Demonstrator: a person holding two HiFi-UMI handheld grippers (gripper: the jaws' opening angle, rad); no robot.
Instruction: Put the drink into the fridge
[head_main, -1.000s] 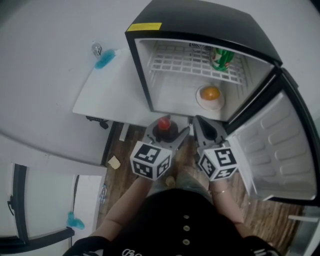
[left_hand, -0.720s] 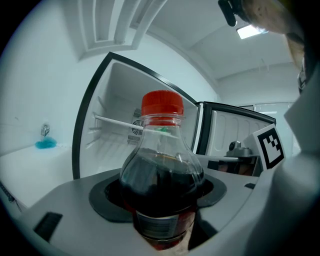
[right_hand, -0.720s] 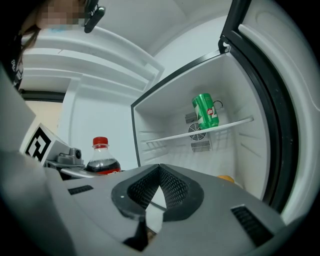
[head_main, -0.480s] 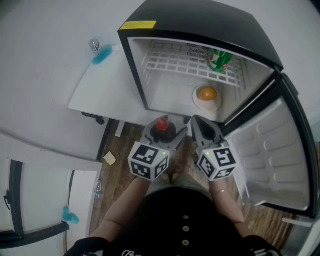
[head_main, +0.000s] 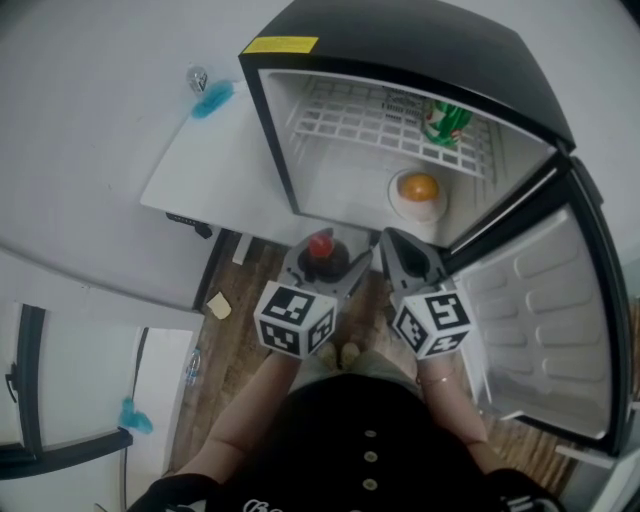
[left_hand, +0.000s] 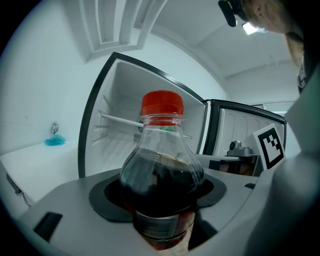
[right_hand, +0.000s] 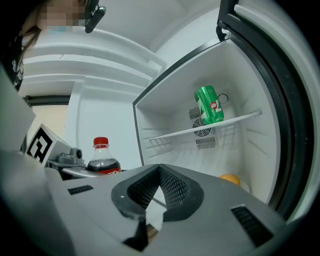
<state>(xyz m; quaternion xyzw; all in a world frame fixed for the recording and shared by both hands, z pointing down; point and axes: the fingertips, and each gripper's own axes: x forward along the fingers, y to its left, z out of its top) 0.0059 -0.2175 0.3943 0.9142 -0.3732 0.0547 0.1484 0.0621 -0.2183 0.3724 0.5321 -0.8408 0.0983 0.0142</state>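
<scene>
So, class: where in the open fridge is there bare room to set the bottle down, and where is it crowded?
The wire shelf is bare from its left end up to the green can at its right end. Below, the fridge floor is free left of the plate with the orange. The right side is the crowded one.

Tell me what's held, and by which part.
The left gripper holds the bottle around its body, at the label; the right gripper holds nothing.
</scene>
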